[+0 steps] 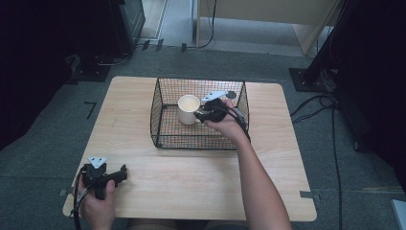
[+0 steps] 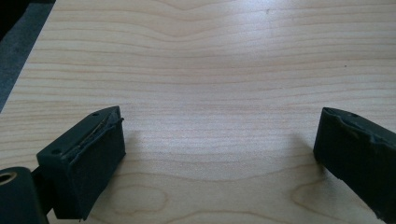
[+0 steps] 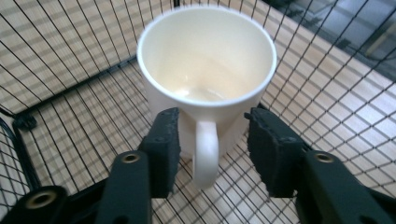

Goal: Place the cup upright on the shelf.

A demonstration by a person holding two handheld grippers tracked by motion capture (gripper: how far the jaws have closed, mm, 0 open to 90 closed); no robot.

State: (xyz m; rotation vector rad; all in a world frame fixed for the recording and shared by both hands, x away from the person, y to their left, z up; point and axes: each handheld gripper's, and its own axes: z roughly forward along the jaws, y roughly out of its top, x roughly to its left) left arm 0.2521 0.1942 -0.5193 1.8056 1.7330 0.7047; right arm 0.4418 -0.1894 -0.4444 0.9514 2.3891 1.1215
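Note:
A cream mug stands upright and empty on the floor of a black wire basket at the middle of the wooden table. My right gripper reaches into the basket from the right. In the right gripper view the mug has its handle between the two jaws of the right gripper, with a gap on each side, so the pads do not press it. My left gripper rests low at the table's front left corner. Its jaws stand wide apart over bare wood.
The basket has tall mesh walls on all sides and an open top. Grey carpet surrounds the table, with cables on the floor at the right and dark furniture behind. The table's left edge lies close to the left gripper.

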